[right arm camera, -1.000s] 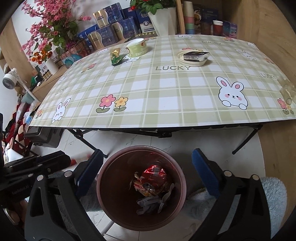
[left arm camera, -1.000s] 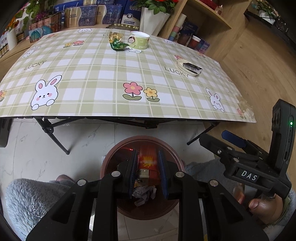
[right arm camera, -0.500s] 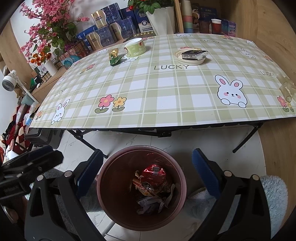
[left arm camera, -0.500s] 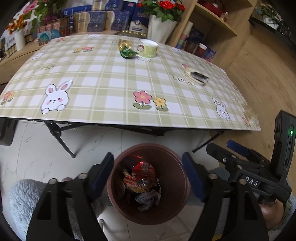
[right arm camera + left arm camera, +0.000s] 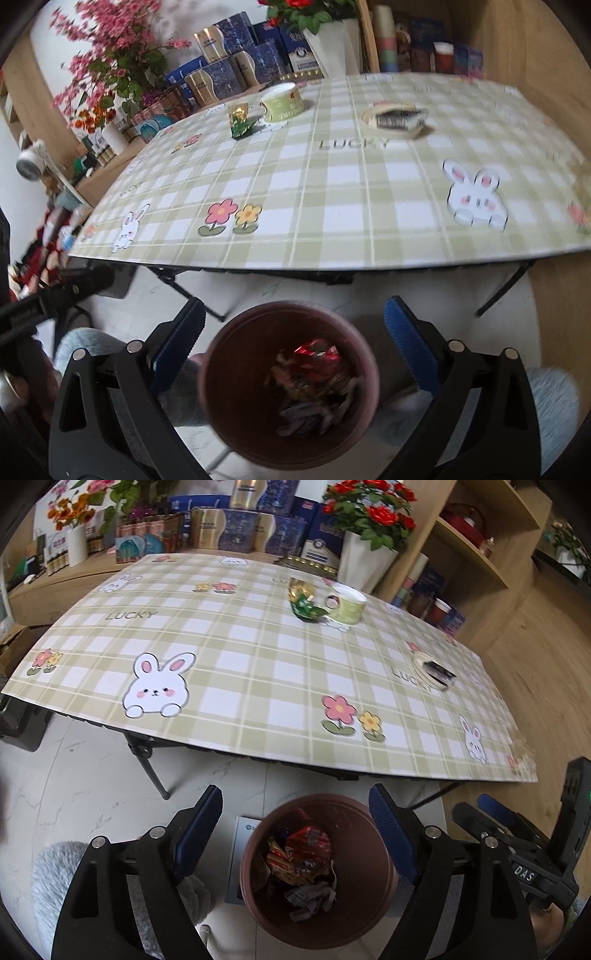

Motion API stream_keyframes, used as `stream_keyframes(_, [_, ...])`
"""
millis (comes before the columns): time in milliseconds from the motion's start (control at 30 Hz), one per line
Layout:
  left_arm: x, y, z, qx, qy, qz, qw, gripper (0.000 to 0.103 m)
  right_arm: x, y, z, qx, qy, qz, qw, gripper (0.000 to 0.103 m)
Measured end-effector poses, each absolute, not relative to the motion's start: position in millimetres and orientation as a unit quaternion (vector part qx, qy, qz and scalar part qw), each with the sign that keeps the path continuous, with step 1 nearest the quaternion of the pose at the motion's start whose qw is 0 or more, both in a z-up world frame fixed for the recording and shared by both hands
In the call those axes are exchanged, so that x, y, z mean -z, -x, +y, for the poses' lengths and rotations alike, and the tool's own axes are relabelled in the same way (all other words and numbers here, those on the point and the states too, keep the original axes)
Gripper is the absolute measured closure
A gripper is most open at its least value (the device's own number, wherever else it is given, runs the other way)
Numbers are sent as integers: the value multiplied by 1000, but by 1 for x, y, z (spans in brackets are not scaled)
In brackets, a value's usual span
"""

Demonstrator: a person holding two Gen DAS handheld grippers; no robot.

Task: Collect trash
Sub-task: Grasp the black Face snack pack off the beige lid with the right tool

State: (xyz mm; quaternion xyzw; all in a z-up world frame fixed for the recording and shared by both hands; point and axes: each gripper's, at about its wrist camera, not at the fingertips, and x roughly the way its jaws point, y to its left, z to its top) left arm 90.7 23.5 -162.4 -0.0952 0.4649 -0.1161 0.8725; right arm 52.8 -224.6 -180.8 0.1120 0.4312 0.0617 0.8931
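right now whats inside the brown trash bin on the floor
The trash bin holds crumpled wrappers: a red foil one on top, yellow-red packets beside it, grey-white crumpled scraps nearer the front. Whatever lies beneath that pile, and the bin's bottom, is covered.

The surface [image 5: 258, 672] wears a pale green and white check, printed with white rabbits with pink ears and cheeks, pink and yellow flowers on green leaves, and the grey word LUCKY. Near its far edge stands a light green cup [image 5: 347, 603] with a white inside, beside a crumpled green and gold wrapper [image 5: 304, 600]. The bin [image 5: 369, 919] on the floor is reddish brown, holding red, yellow and grey-white wrappers [image 5: 303, 864]. The floor [image 5: 85, 786] is white marble with faint grey veins. Both tools are black, with blue ridged pads [image 5: 406, 343] lining the jaws.
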Motion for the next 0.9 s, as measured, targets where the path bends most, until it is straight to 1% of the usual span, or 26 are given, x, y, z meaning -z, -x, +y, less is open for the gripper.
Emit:
stream_keyframes(167, [160, -104, 30, 105, 96, 461, 876, 22, 175, -67, -237, -67, -94, 428, 896, 7])
stream_keyframes(400, [158, -133, 35, 98, 92, 454, 881, 22, 159, -116, -279, -68, -50, 428, 900, 8])
stream_keyframes(433, [158, -138, 36, 96, 91, 453, 882, 22, 156, -127, -287, -69, -41, 424, 902, 9])
stream_keyframes(533, [157, -155, 37, 90, 90, 451, 883, 22, 147, -160, -306, -67, -12, 413, 908, 19])
stream_keyframes(600, [156, -166, 37, 89, 90, 449, 885, 22, 145, -188, -322, -73, -11, 409, 909, 28])
stream_keyframes(633, [155, -171, 37, 88, 89, 448, 885, 22, 145, -201, -329, -74, -13, 411, 909, 35])
stream_keyframes(667, [155, -175, 37, 87, 88, 446, 886, 22, 147, -214, -335, -75, -16, 415, 907, 39])
stream_keyframes(767, [153, -188, 35, 86, 87, 443, 888, 22, 157, -247, -346, -74, -16, 426, 902, 43])
stream_keyframes(900, [154, -202, 32, 89, 83, 444, 888, 22, 173, -276, -347, -73, -1, 440, 895, 43])
